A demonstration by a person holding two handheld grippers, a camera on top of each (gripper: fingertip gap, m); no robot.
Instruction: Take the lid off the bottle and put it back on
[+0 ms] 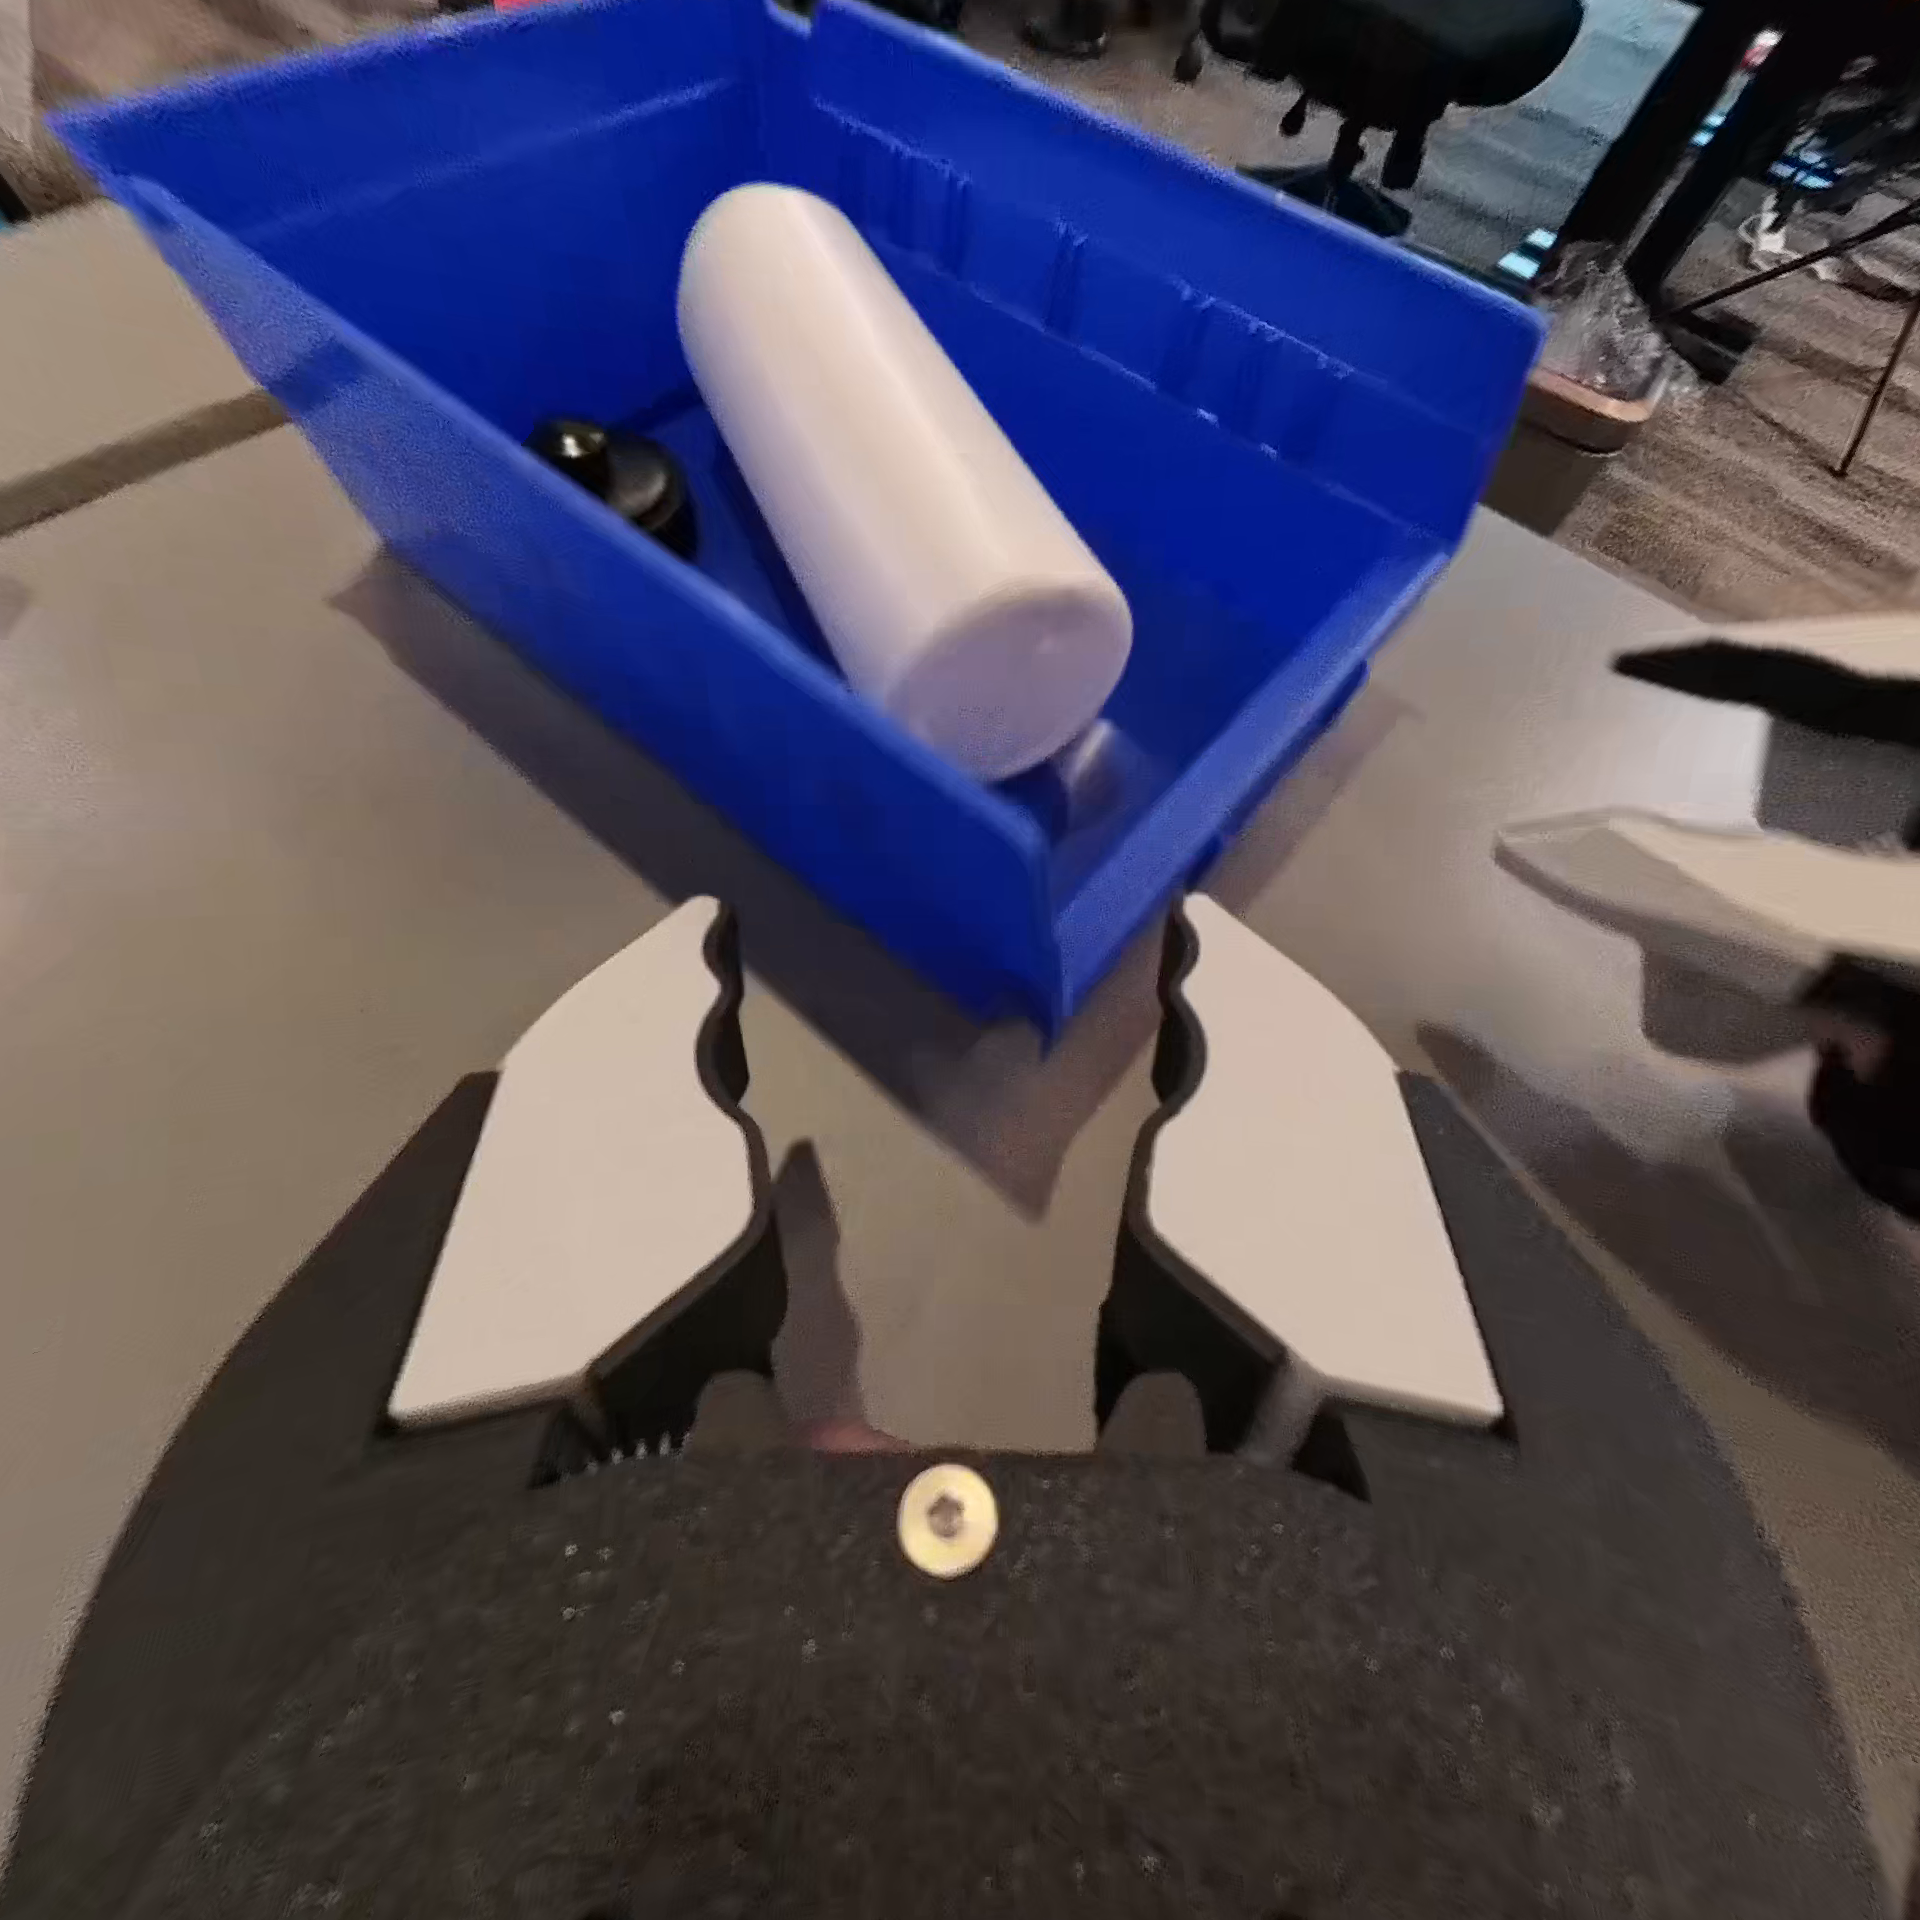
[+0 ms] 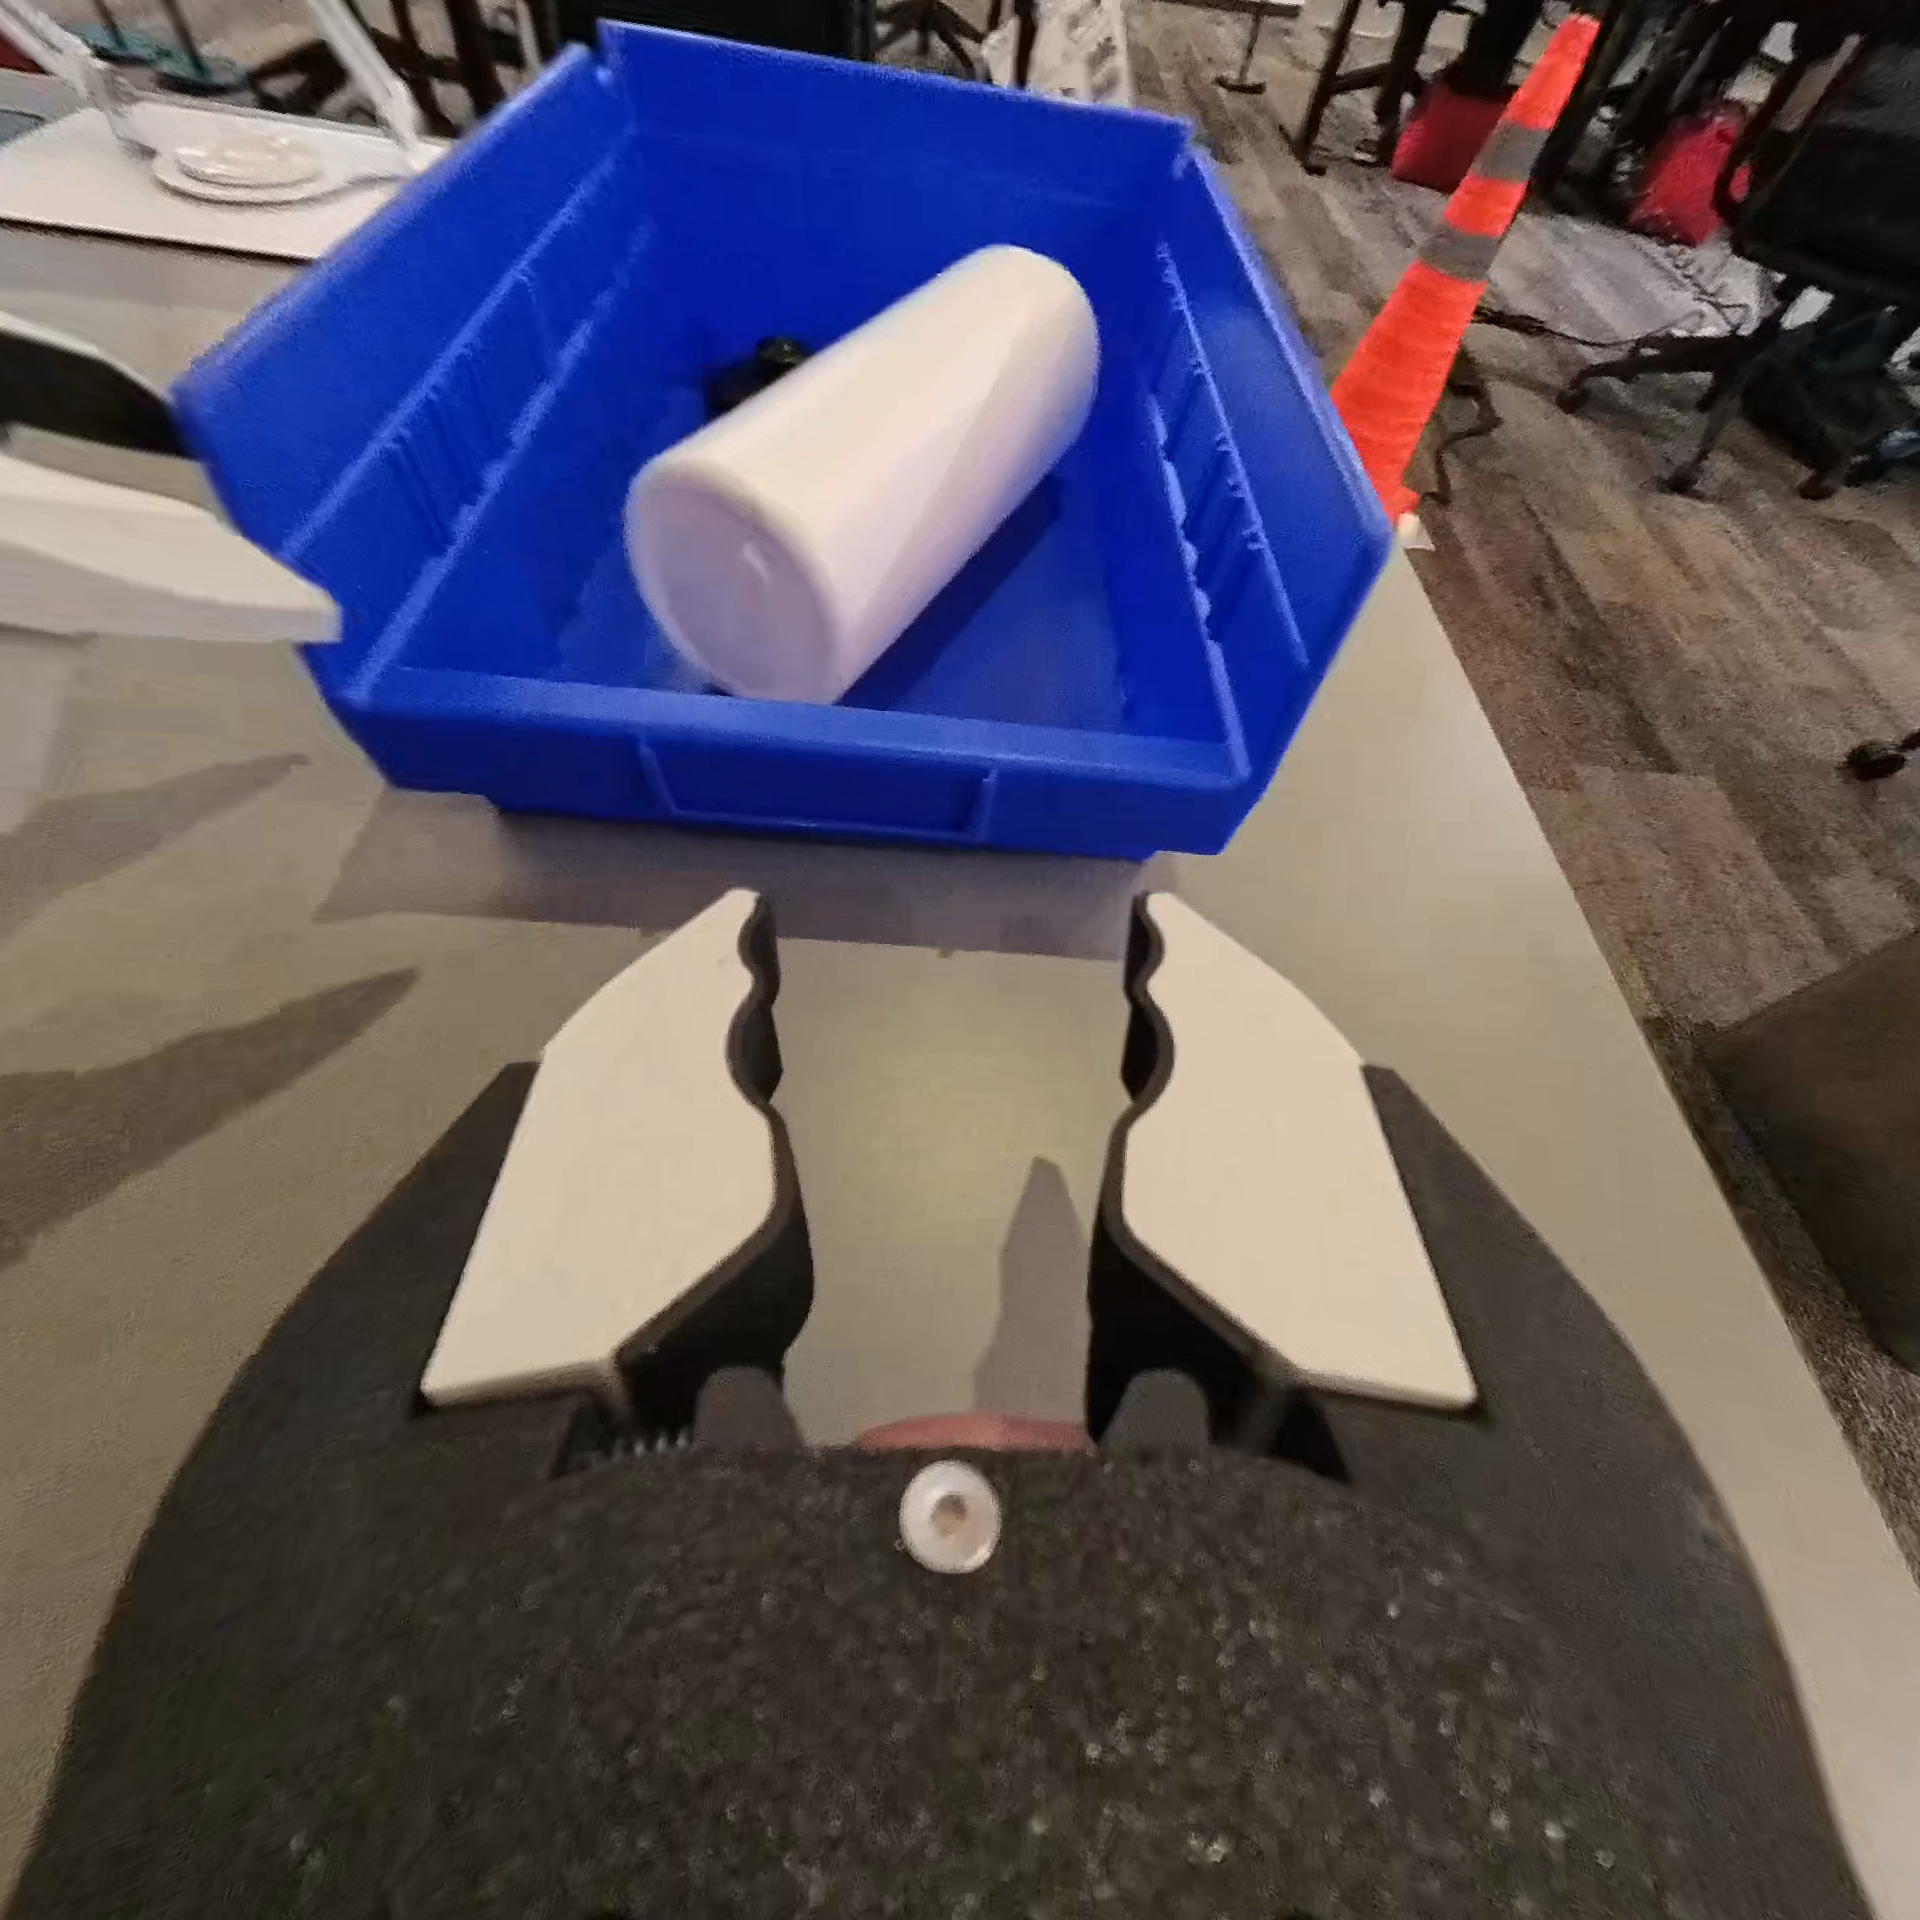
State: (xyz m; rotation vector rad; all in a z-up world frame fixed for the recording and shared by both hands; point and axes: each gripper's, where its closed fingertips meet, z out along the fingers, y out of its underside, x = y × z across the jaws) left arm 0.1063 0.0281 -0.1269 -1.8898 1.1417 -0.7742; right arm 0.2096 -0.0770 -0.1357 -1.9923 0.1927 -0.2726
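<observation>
Not started, I'd say: white bottle (image 2: 862,478) lying in the blue bin (image 2: 810,769) at 12 o'clock, both left gripper (image 1: 951,997) and right gripper (image 2: 951,987) spread wide, empty.

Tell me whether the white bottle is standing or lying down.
Lying down. The white bottle rests on its side inside the blue bin, flat base toward the cameras, its far end by a black object.

bottle (image 2: 862,478): plain white; lid (image 1: 613,473): glossy black
bin (image 2: 810,769): solid bright blue
table (image 2: 260,1091): pale grey-beige
cone (image 2: 1444,260): orange with grey bands
fingers (image 2: 623,1143): off-white, black wavy inner pads
</observation>
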